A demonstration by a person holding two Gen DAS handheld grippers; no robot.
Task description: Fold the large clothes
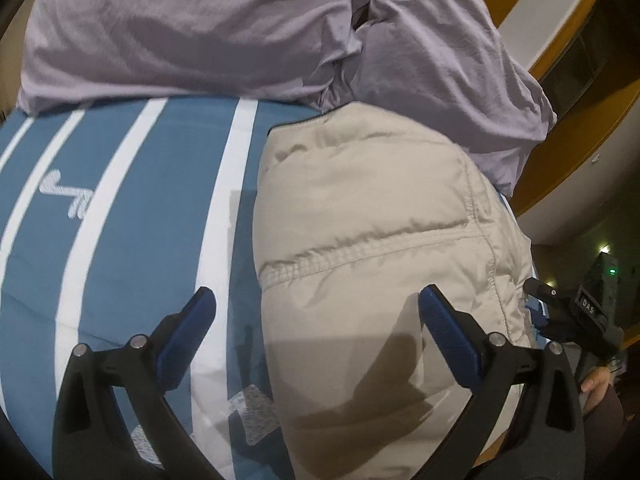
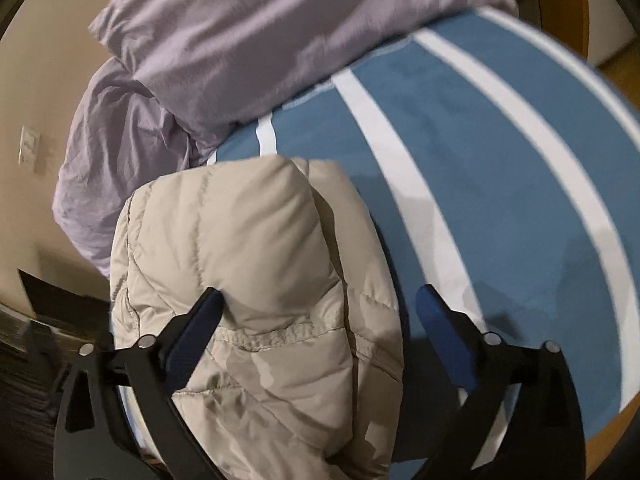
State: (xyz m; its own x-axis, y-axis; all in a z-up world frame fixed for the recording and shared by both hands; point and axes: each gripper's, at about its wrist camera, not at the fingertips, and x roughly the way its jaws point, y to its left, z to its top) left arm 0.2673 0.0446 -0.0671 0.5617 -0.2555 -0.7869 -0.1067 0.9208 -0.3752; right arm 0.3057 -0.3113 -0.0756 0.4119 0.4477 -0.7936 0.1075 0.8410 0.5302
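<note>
Folded beige puffer jacket [image 2: 248,280] lies under both tools; left tool [image 1: 316,312] spread, right tool [image 2: 316,312] spread, nothing pinched

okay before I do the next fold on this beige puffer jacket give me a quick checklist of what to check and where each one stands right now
1. Left gripper open, nothing clamped: ok.
2. Right gripper open, pads not pressing on the fabric: ok.
3. Beige puffer jacket lying folded on the blue striped cover: ok.
4. Jacket fully on the cover: not ok, its edge sits at the bed's side.
5. Lilac bedding clear of the jacket: not ok, it touches the jacket's far end.
6. Sleeves tucked in: cannot tell.
</note>
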